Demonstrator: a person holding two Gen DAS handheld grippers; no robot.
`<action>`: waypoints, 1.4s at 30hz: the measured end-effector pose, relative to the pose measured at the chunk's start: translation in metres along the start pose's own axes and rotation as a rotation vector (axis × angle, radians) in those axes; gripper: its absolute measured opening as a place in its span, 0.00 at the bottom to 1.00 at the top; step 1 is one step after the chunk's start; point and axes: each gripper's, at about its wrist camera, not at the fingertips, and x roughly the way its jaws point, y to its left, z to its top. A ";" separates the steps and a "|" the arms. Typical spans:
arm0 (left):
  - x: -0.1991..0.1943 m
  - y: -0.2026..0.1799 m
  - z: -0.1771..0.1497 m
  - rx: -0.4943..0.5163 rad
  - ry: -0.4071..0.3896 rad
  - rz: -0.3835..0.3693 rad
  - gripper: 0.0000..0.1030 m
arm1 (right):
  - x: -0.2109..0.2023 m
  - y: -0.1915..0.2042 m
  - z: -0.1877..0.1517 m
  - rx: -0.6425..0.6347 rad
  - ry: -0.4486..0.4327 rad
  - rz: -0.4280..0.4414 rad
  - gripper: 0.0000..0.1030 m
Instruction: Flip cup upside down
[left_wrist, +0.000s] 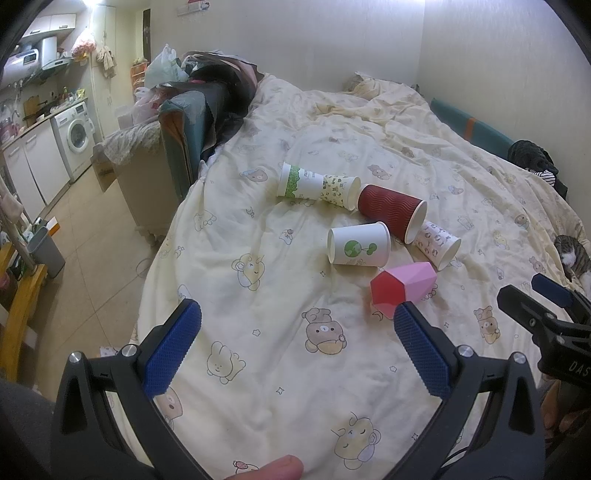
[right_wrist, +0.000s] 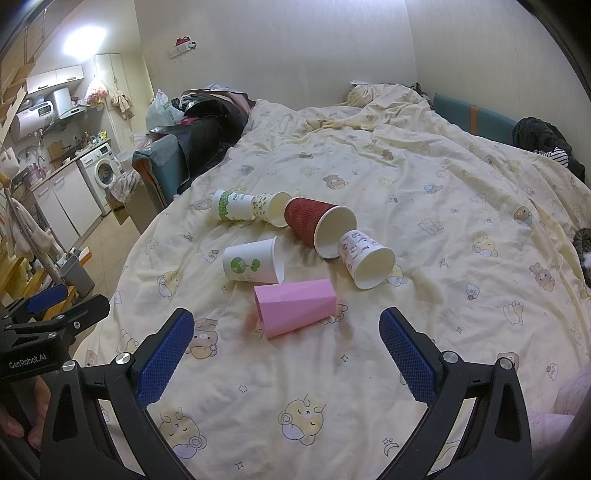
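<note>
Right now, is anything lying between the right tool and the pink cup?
Nothing visible. The right tool is open, with only bare bedsheet between it and the pink cup lying on its side. The other cups lie beyond it.

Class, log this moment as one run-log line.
left gripper open | right gripper open | pink cup lying sideways, untouched
</note>
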 end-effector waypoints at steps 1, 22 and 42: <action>0.000 0.000 0.000 0.000 0.000 0.000 1.00 | 0.000 0.000 0.000 0.001 0.000 0.000 1.00; 0.000 -0.007 -0.003 0.012 -0.013 0.005 1.00 | -0.008 -0.002 0.003 0.026 -0.025 0.011 1.00; -0.002 -0.004 0.002 -0.010 -0.014 -0.003 1.00 | -0.009 0.000 0.002 0.015 -0.022 0.011 1.00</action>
